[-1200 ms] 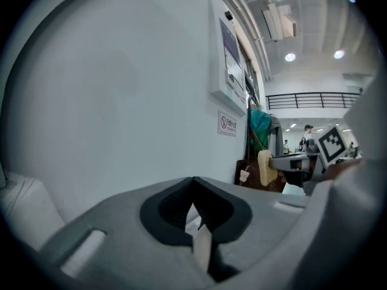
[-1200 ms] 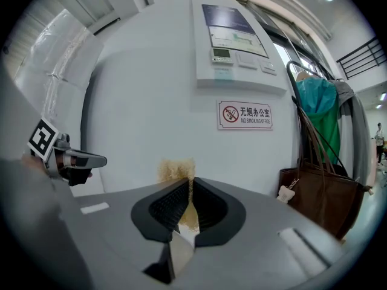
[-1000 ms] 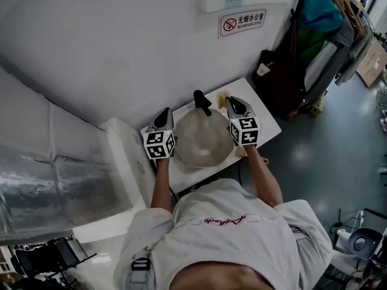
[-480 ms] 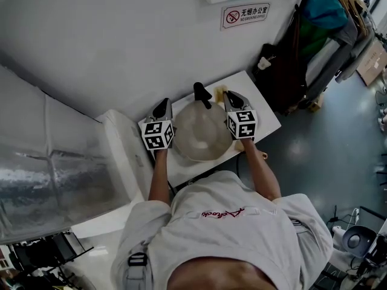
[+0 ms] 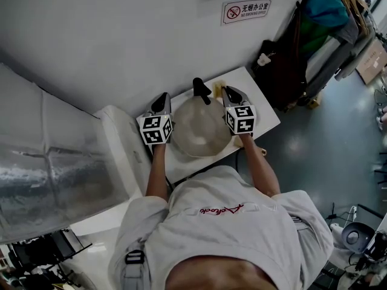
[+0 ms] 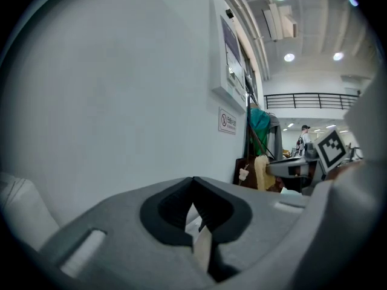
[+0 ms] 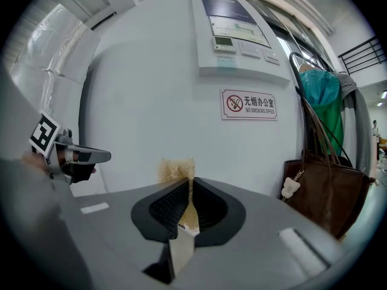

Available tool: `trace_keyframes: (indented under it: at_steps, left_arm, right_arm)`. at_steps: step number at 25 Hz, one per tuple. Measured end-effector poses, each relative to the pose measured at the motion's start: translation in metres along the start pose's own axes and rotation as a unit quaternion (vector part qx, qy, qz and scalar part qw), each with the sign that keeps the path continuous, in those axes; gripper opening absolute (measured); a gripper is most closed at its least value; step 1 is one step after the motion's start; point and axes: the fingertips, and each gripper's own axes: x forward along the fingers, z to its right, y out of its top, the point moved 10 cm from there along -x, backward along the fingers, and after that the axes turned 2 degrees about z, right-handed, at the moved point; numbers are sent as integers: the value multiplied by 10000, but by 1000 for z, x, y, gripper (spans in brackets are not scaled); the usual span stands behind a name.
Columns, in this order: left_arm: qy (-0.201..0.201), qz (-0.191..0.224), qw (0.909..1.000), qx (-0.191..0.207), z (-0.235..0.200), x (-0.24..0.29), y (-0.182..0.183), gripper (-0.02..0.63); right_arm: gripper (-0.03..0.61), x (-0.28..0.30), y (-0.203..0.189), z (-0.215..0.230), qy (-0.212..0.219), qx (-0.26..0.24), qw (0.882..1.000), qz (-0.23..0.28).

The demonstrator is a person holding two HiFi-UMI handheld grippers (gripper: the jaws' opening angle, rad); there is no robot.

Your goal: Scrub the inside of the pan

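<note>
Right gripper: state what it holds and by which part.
The right gripper is shut on a tan fibrous scrub pad, clamped by its near portion; the frayed far end pokes past the jaw tips.

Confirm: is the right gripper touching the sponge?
Touching. The right gripper view shows the right gripper shut on the yellow sponge, frayed edge poking past the jaws.
</note>
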Motion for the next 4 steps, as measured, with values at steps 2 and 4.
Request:
trace_keyframes:
  at_steps: [2,4]
  left_arm:
    - [-5,-6,10000,-3,-1,0,-1,0]
    - [-10,-13,10000,-7,-2,1,-1,0]
  right_arm:
    - [28,1,-1,-1,-10,-22,10000,-29]
    - [29,2,-2,-1,-21,-45,10000,-58]
